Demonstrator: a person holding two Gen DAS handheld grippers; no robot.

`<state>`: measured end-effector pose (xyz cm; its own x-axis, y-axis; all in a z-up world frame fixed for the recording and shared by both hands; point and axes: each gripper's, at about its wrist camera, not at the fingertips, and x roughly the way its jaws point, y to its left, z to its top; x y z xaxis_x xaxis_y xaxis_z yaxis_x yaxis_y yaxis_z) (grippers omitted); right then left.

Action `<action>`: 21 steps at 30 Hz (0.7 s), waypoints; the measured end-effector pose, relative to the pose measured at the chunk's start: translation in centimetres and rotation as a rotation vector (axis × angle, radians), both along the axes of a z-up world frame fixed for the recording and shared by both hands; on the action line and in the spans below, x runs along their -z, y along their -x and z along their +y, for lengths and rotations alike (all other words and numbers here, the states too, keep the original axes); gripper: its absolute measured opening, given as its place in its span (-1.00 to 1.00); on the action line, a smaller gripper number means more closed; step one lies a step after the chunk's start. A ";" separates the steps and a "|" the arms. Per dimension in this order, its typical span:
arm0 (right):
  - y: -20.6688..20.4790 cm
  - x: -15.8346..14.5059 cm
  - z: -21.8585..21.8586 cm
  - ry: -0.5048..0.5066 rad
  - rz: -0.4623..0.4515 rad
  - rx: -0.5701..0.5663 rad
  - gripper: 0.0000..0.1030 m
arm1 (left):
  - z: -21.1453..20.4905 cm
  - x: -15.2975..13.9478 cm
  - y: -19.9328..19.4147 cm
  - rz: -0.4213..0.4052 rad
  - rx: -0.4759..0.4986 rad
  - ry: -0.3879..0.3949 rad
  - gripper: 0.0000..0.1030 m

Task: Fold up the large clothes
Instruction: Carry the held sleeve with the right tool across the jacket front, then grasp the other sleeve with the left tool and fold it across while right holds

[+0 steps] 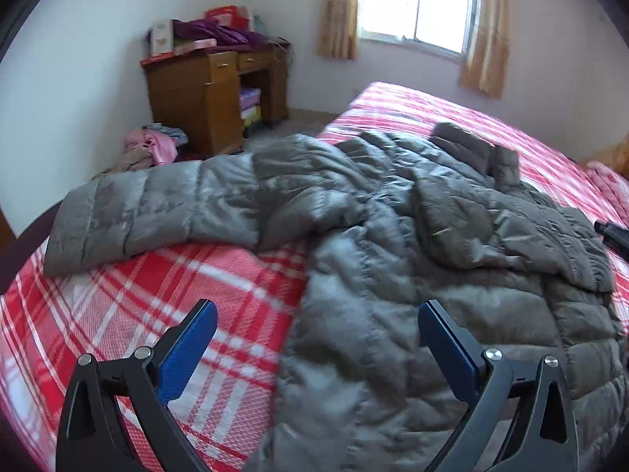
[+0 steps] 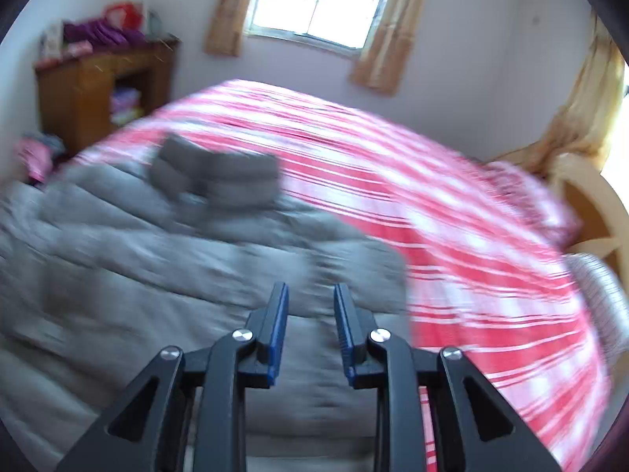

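A large grey quilted puffer jacket lies spread and rumpled on a bed with a red and white plaid cover. One sleeve stretches out to the left. Its collar lies at the far side. My left gripper is open and empty, above the jacket's near left edge. In the right wrist view, which is motion-blurred, my right gripper is open with a narrow gap and empty, over the jacket's right part. The collar shows beyond it.
A wooden desk piled with purple cloth and boxes stands by the far wall. A heap of pink clothes lies on the floor. A curtained window is behind the bed. A wooden headboard is at the right.
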<state>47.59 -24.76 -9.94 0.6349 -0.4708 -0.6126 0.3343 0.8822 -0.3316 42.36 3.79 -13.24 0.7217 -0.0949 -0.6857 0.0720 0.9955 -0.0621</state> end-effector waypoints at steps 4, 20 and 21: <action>0.3 2.4 -4.7 -0.079 0.028 0.106 -0.47 | -2.4 -3.8 -2.2 -0.038 0.023 0.009 0.98; 0.5 6.1 -6.3 -0.098 0.090 0.125 -0.46 | -11.2 4.3 -11.6 0.042 -0.057 -0.278 0.98; 0.6 6.1 -6.1 -0.097 0.086 0.124 -0.45 | -11.0 4.2 -11.8 0.046 -0.063 -0.270 0.98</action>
